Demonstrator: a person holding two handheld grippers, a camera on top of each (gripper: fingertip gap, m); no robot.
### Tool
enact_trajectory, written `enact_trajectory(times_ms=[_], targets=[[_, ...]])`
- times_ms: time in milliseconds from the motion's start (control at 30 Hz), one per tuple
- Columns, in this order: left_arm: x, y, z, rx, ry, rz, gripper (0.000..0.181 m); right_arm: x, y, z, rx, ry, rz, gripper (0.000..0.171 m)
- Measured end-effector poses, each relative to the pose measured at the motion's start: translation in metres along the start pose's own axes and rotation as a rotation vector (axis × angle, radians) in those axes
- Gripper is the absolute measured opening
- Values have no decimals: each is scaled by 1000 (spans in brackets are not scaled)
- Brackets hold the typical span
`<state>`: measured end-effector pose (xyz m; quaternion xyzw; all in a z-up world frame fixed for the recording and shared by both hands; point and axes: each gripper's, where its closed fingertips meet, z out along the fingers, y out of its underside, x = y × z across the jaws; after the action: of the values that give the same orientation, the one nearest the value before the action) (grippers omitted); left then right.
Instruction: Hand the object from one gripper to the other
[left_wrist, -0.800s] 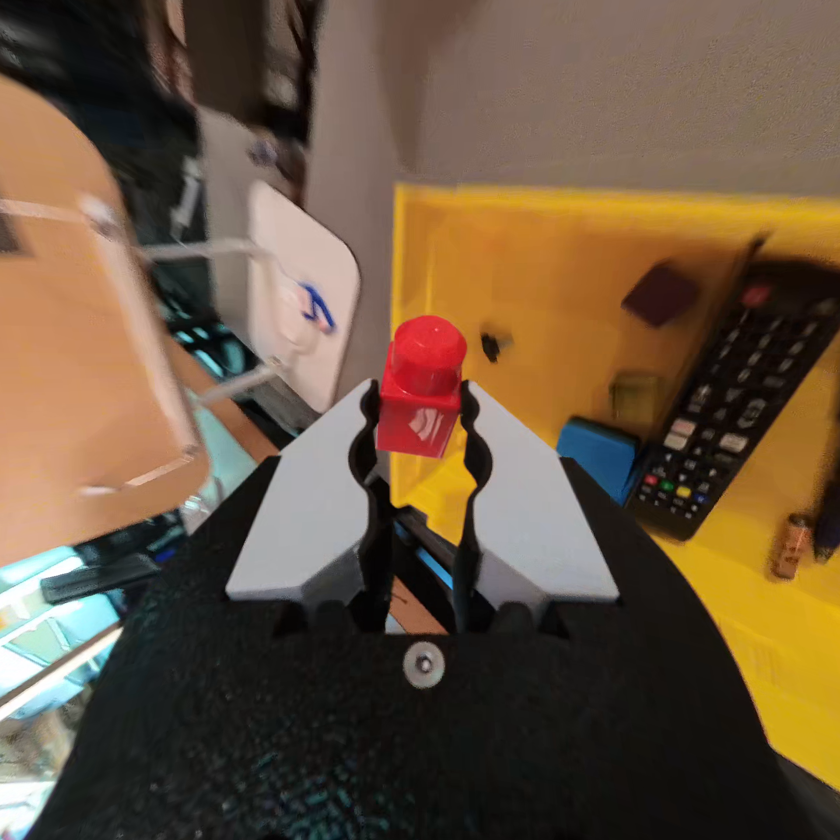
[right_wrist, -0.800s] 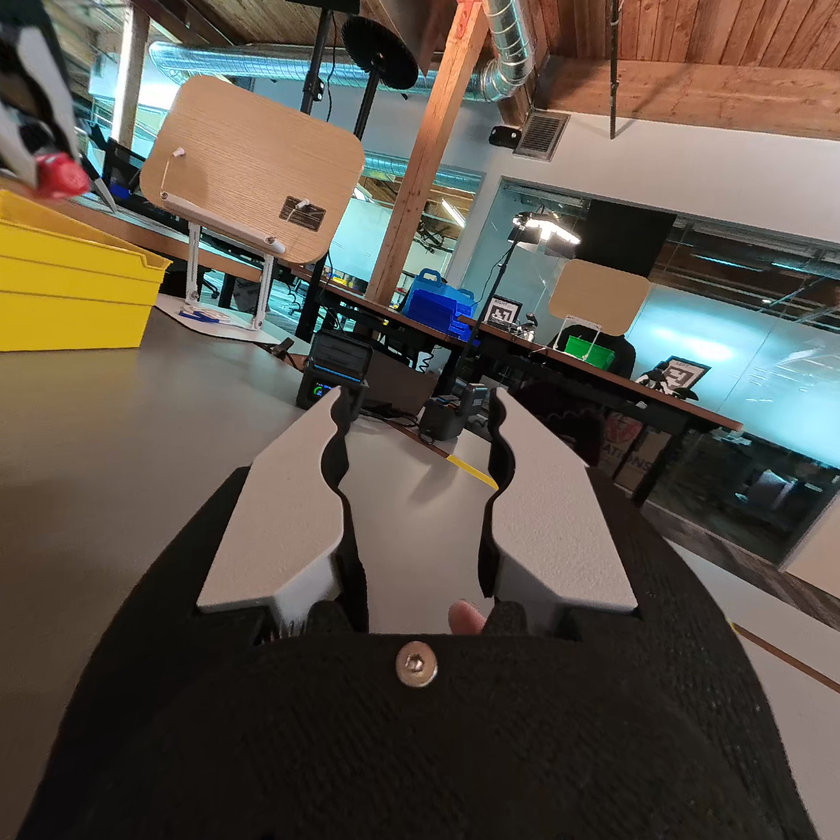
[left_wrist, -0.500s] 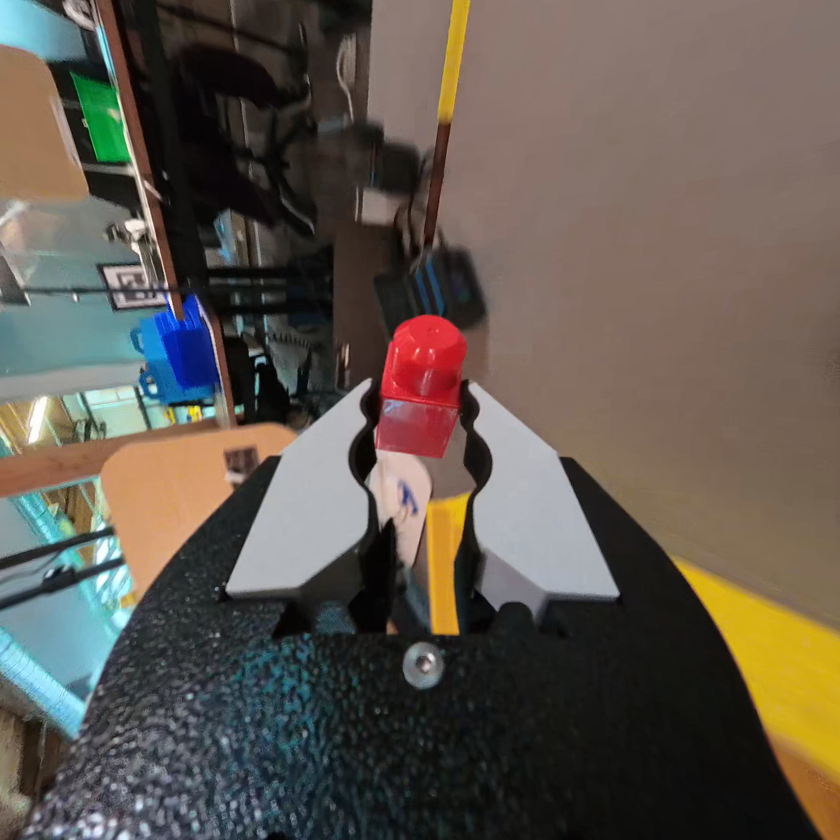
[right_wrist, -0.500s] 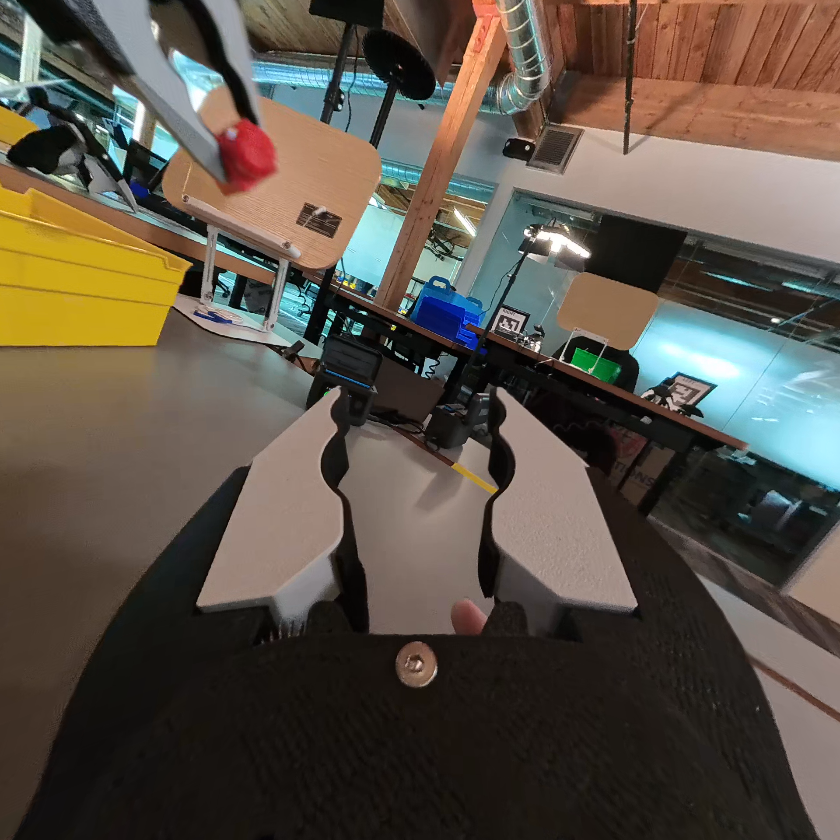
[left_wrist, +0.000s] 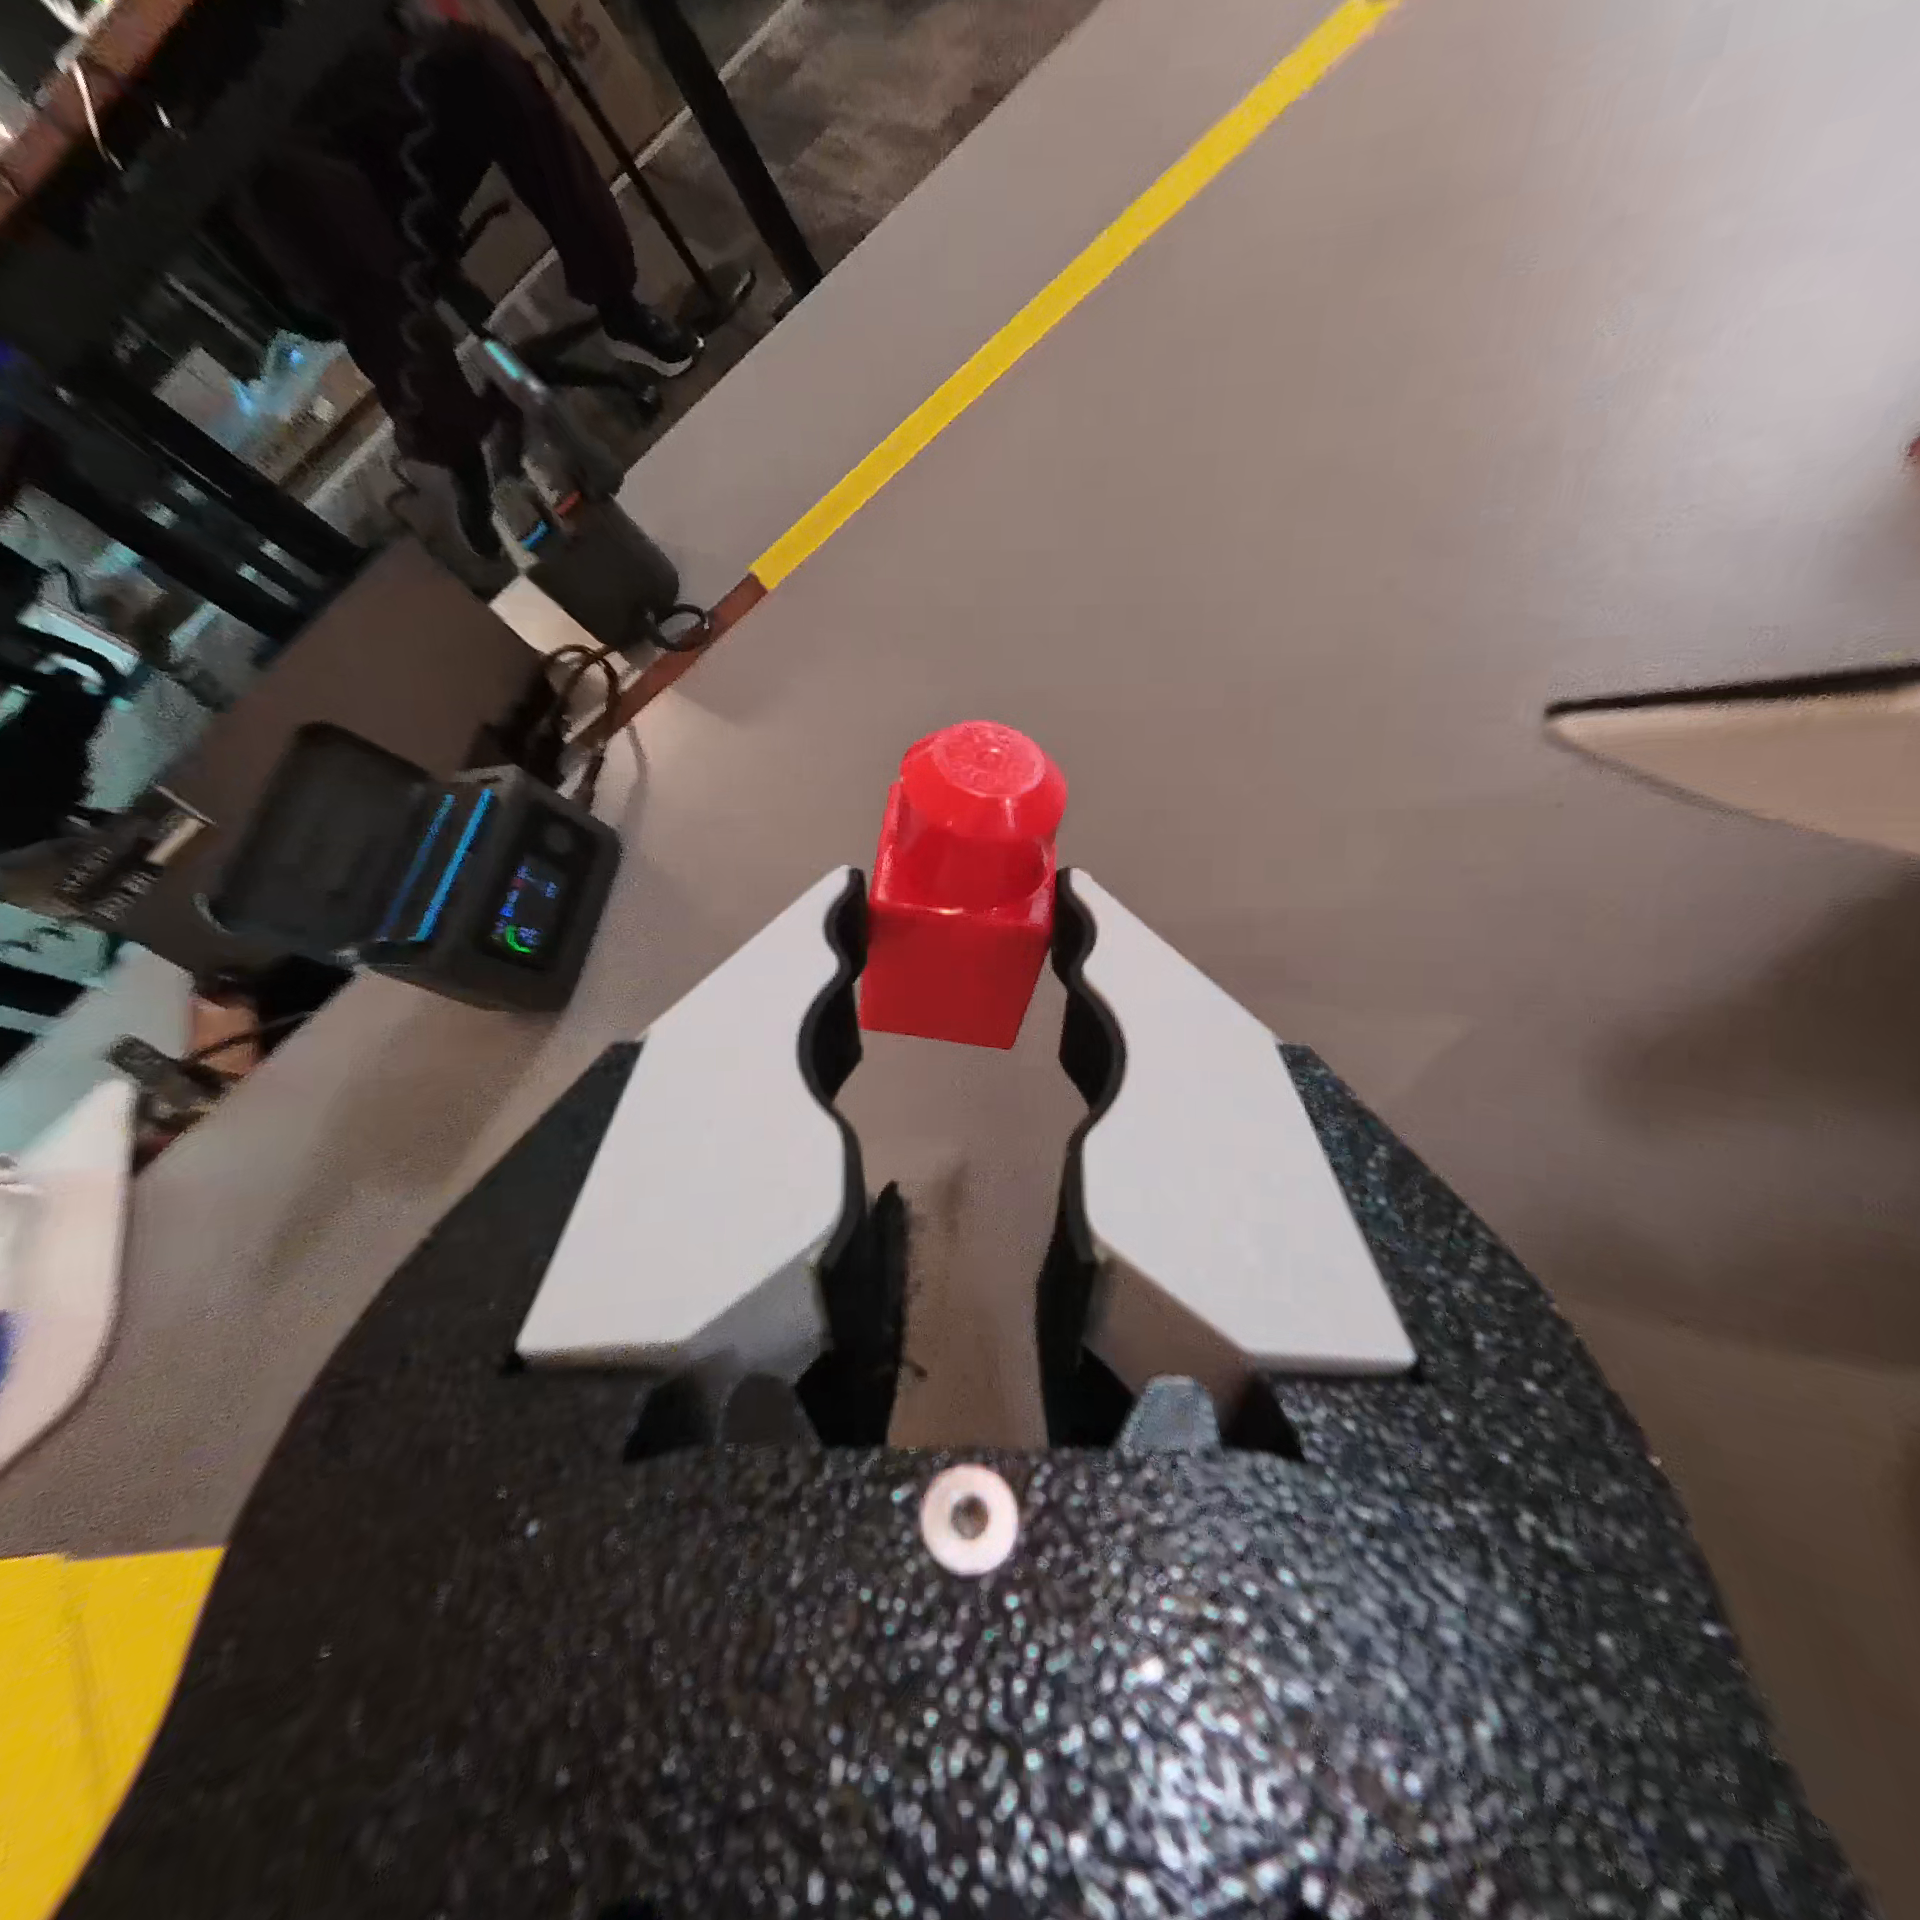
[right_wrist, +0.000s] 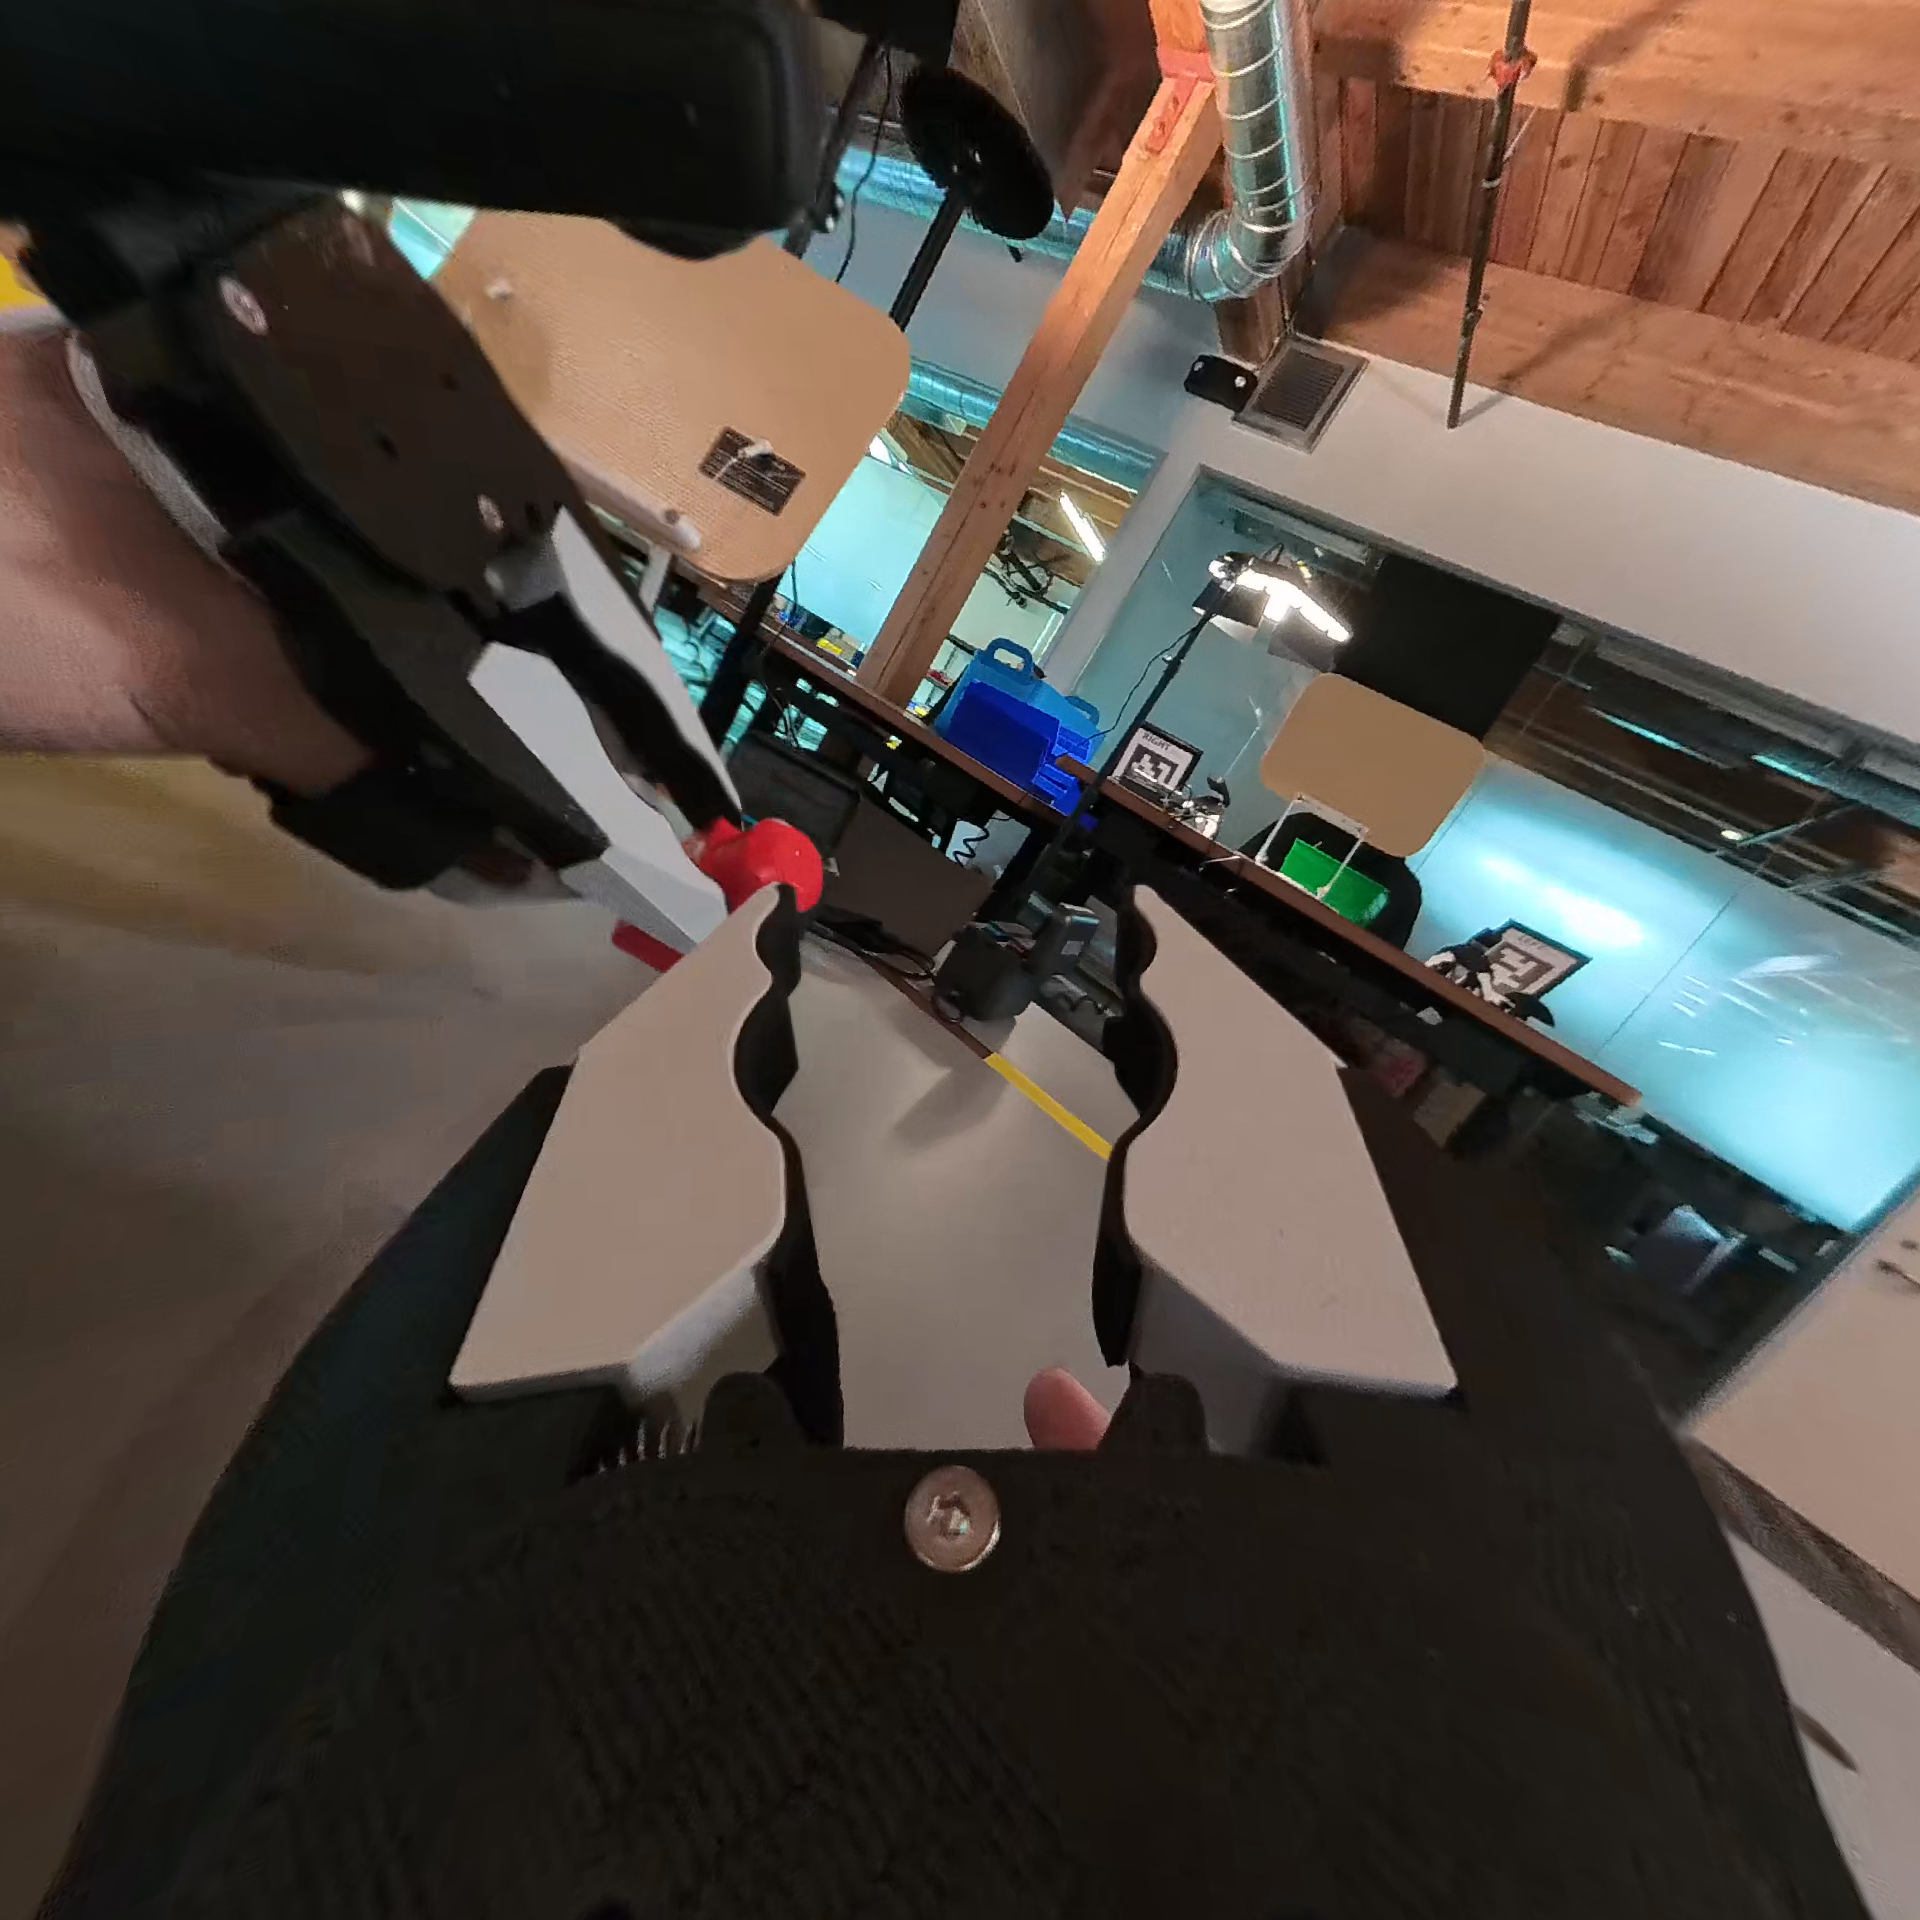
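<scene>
My left gripper (left_wrist: 958, 914) is shut on a small red toy brick (left_wrist: 954, 935) with one round stud, held by its square base, stud pointing forward, above the grey table. In the right wrist view the left gripper (right_wrist: 717, 842) comes in from the upper left in a person's hand, and the red brick (right_wrist: 764, 857) sits just left of my right gripper's left fingertip (right_wrist: 753, 920). My right gripper (right_wrist: 956, 914) is open and empty, its jaws wide apart. The brick is outside the gap.
A grey table (left_wrist: 1351, 520) lies below with a yellow tape line (left_wrist: 1039, 312). A dark power unit (left_wrist: 416, 873) stands at its edge. A yellow bin corner (left_wrist: 83, 1662) shows at lower left. A wooden board on a stand (right_wrist: 675, 384) is behind the left gripper. To the dark power unit (left_wrist: 416, 873): left tips about 20 centimeters, right tips about 30 centimeters.
The left gripper has swung away from the yellow bin and carried the red brick down and right, close to the right gripper's left fingertip. The right gripper has stayed open.
</scene>
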<state>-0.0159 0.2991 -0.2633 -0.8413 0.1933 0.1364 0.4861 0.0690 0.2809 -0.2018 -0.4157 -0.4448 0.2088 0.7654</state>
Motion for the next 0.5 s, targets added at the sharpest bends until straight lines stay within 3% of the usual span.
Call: enact_trajectory(times_ms=[500], targets=[[-5,-2,-5,78,34,-106,34,-6,3,2,-16,-38,26,59]])
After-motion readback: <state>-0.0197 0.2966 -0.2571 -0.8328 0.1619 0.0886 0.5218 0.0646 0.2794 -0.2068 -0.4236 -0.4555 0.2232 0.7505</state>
